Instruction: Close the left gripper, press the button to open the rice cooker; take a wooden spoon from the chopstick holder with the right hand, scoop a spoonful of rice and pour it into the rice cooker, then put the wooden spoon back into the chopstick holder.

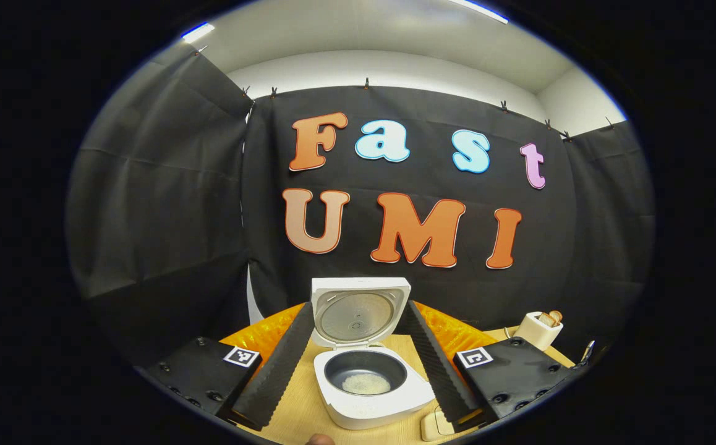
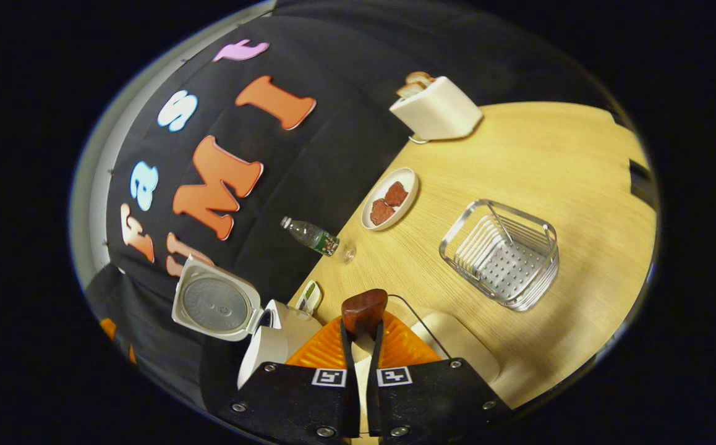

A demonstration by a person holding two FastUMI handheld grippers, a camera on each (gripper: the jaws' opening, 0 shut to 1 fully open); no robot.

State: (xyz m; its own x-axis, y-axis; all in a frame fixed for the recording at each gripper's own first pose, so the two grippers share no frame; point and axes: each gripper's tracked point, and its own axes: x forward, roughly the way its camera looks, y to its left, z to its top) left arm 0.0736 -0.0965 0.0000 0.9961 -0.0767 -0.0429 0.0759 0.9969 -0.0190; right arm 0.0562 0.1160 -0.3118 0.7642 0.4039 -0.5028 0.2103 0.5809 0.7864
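The white rice cooker [image 1: 370, 405] stands on the wooden table with its lid [image 1: 358, 312] raised; a little rice [image 1: 365, 384] lies in the dark inner pot. My left gripper [image 1: 358, 306] is open, its fingers spread wide on either side of the cooker. In the right gripper view, my right gripper [image 2: 363, 327] is shut on the wooden spoon [image 2: 364, 311], whose rounded brown end sticks out past the fingertips. The open cooker [image 2: 259, 346] is at the lower left of that view. The wire chopstick holder [image 2: 500, 253] stands to the right, apart from the spoon.
A white toaster [image 2: 435, 108] with bread stands near the wall, also visible as the toaster [image 1: 537, 329]. A plate [image 2: 402, 185] with two reddish pieces, a lying bottle [image 2: 310, 235] and a beige rounded object [image 2: 457, 340] with a thin cord are on the table [image 2: 549, 161].
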